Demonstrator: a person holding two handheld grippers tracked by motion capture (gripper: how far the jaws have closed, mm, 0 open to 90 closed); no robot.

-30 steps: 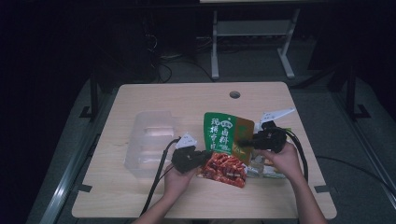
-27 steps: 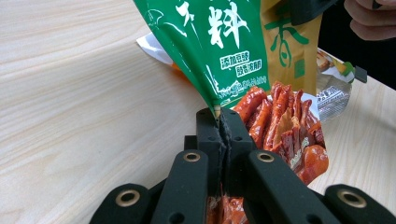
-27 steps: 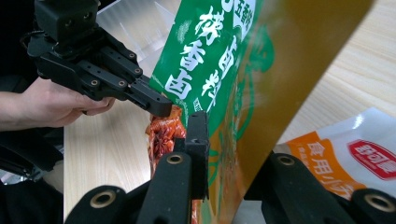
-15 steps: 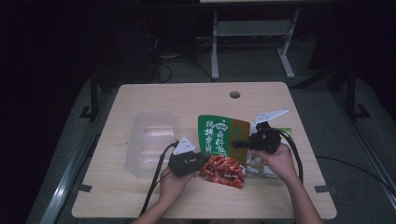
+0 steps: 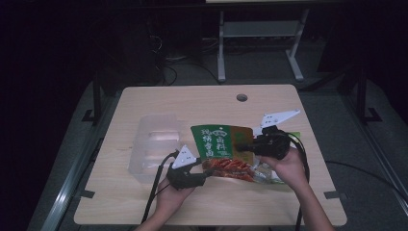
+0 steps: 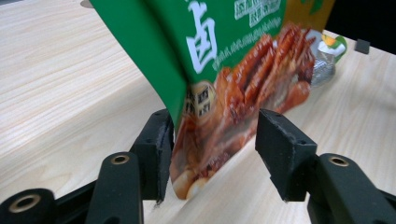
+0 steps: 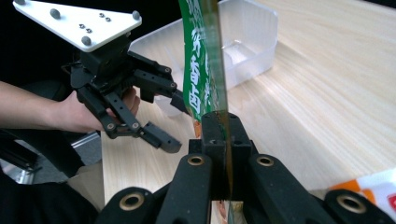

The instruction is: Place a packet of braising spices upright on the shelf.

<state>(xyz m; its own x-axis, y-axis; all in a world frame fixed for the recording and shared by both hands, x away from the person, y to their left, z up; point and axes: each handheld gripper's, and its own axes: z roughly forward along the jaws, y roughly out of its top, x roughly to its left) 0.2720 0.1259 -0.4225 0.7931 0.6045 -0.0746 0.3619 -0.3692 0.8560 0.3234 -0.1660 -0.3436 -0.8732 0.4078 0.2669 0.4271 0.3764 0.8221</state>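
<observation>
A clear plastic tub (image 5: 153, 147) sits at the left of the pale wood-grain table (image 5: 202, 103), a boxy, soft-cornered shape with translucent walls; its far rim is hard to trace against the wood in the high view. Just right of it the left gripper (image 5: 198, 177) is held low over the table, a grey three-cornered plate on top and a black cable trailing toward the person. In the left gripper view its matte black jaws stand apart, one on each side of the bottom corner of the pouch (image 6: 233, 84), with a gap on the right side, so they have not closed on it.

The pouch is a flat, glossy foil bag, green with white characters above and a print of red-brown glazed meat below; its top edge is cut off by the frame in both gripper views. It is raised off the table, tilted, between the two grippers. The right gripper (image 5: 243, 146) has its jaws pinched tight on the pouch's thin edge, seen edge-on in the right gripper view. Behind the pouch lie more packets (image 5: 269, 173), crinkled silver and orange, mostly hidden.
</observation>
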